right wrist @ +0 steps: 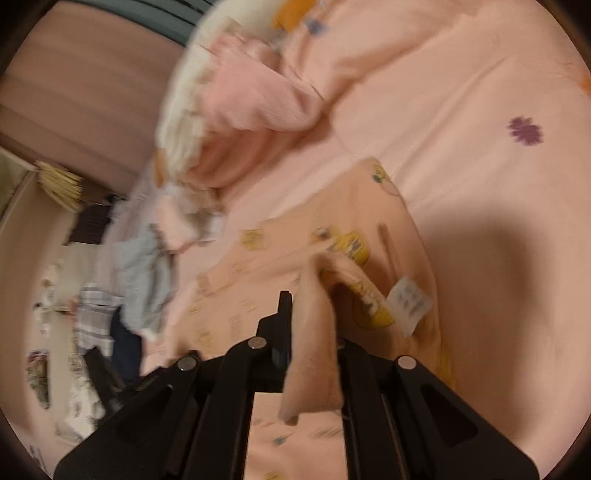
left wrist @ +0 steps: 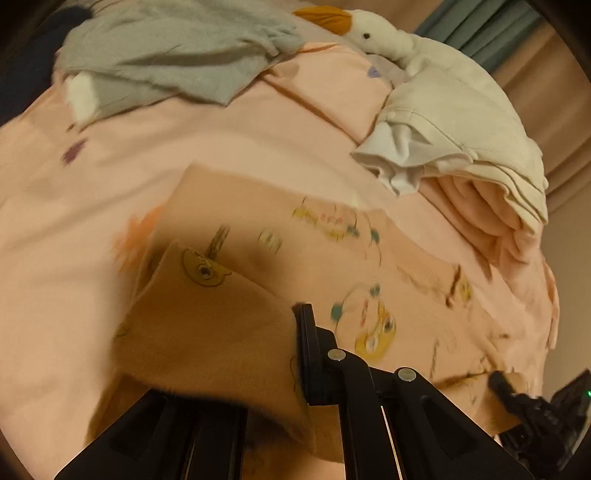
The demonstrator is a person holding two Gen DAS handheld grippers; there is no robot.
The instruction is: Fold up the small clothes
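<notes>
Both claws pinch the peach cloth (left wrist: 229, 325) (cartoon prints) tight: left claw (left wrist: 295, 332) one edge; right claw (right wrist: 310, 325) another; pink bed (left wrist: 74, 221) beneath.

A bedroom, probably — pink bedspread (left wrist: 229, 122), goose plush (left wrist: 373, 35), clothes heaped on it.

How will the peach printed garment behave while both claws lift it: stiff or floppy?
Probably floppy: the peach printed garment drapes and folds over the left claw, and a loose flap hangs from the right claw. It looks light and thin. The grip seems secure on the fuzzy-looking cloth, though motion blur limits certainty.
</notes>
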